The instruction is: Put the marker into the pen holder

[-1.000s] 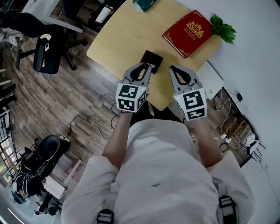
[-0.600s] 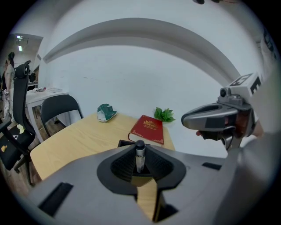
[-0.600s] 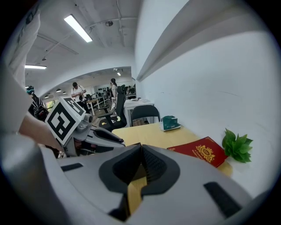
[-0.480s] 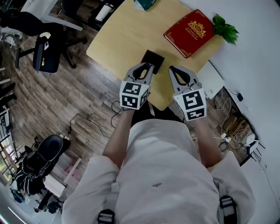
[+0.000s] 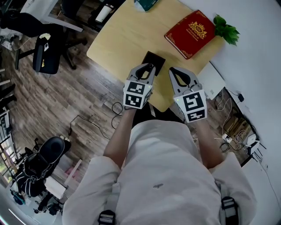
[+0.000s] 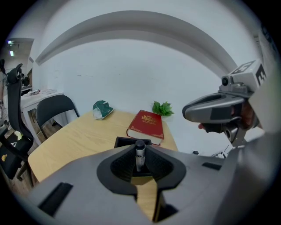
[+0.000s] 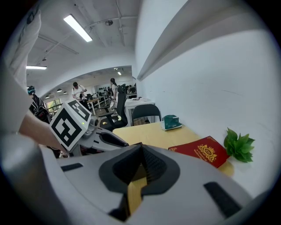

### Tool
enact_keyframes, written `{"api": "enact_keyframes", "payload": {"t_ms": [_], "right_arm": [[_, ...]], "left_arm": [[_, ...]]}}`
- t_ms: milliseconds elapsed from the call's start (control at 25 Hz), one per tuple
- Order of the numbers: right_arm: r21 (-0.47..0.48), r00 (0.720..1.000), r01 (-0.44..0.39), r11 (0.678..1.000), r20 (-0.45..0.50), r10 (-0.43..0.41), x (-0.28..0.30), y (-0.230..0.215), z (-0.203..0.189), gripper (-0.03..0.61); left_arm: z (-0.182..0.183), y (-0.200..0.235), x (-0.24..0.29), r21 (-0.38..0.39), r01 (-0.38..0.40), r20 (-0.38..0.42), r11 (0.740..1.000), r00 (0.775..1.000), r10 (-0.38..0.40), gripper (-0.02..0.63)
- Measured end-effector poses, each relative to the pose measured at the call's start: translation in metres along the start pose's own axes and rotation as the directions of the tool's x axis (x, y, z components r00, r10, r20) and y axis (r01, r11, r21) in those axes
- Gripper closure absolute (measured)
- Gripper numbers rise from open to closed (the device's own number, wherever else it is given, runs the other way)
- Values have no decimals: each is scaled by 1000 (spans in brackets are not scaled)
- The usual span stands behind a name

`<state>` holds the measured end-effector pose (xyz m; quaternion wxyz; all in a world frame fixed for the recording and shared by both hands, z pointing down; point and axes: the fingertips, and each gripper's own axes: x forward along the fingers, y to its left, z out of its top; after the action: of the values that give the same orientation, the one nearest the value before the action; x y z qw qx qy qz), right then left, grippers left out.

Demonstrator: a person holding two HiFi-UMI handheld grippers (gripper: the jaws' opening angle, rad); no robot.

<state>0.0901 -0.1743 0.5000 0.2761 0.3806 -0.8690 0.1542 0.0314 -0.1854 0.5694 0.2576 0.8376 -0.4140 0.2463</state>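
Observation:
A black square pen holder [image 5: 153, 61] stands on the wooden table [image 5: 118, 35] near its front edge. My left gripper [image 5: 149, 68] hovers just in front of the holder, shut on a marker [image 6: 140, 153] with a black cap that stands upright between the jaws. In the left gripper view the holder [image 6: 126, 142] lies right behind the marker. My right gripper [image 5: 175, 73] is beside the left one, to its right, over the table edge. Its jaws are shut with nothing between them.
A red book [image 5: 192, 30] lies at the table's far right with a green plant [image 5: 225, 30] beside it. A teal packet [image 5: 145, 4] sits at the far edge. Office chairs [image 5: 46, 53] stand on the wooden floor to the left, cables to the right.
My left gripper has shifted a little to the right and forward, nearer the pen holder, with the marker still in it. The right gripper has barely moved.

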Motion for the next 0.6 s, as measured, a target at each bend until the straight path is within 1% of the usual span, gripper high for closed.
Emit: {"api": "enact_keyframes", "payload": {"t_ms": [600], "right_arm": [[1,1000,-15,1000,-2,15,2,8,-2,575]], "left_arm": [[-10,1,5,49,0,-45,999,999,2,549]]}}
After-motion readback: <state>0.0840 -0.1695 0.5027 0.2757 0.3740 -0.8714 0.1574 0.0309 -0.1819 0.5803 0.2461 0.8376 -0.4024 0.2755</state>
